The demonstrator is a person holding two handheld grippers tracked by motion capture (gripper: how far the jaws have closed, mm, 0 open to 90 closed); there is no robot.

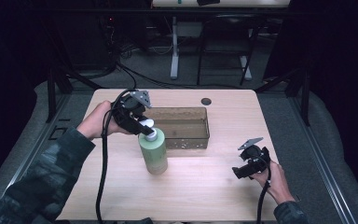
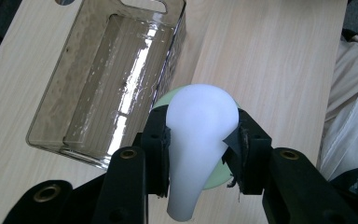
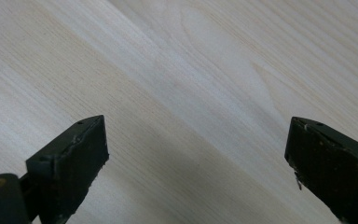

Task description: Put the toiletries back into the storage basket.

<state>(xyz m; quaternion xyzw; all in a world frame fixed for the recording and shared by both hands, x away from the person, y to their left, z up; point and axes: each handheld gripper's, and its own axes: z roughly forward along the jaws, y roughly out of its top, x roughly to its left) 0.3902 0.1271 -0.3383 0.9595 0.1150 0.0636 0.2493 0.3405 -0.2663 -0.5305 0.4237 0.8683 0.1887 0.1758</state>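
Note:
A pale green pump bottle (image 1: 153, 154) stands upright on the wooden table (image 1: 200, 186), just left of centre. Its white pump head (image 2: 200, 140) sits between the jaws of my left gripper (image 2: 200, 154), whose pads press on both sides of it from above. The green bottle shoulder (image 2: 161, 102) peeks out under the pump. My right gripper (image 3: 198, 154) hovers over bare wood with its jaws wide apart and nothing between them; in the high view the right gripper (image 1: 242, 171) is at the table's front right.
A clear smoky plastic bin (image 1: 184, 127) lies behind and to the right of the bottle, with nothing inside it (image 2: 107, 79). A round cable hole (image 1: 206, 101) marks the table's back edge. Black cables trail from both grippers toward the front.

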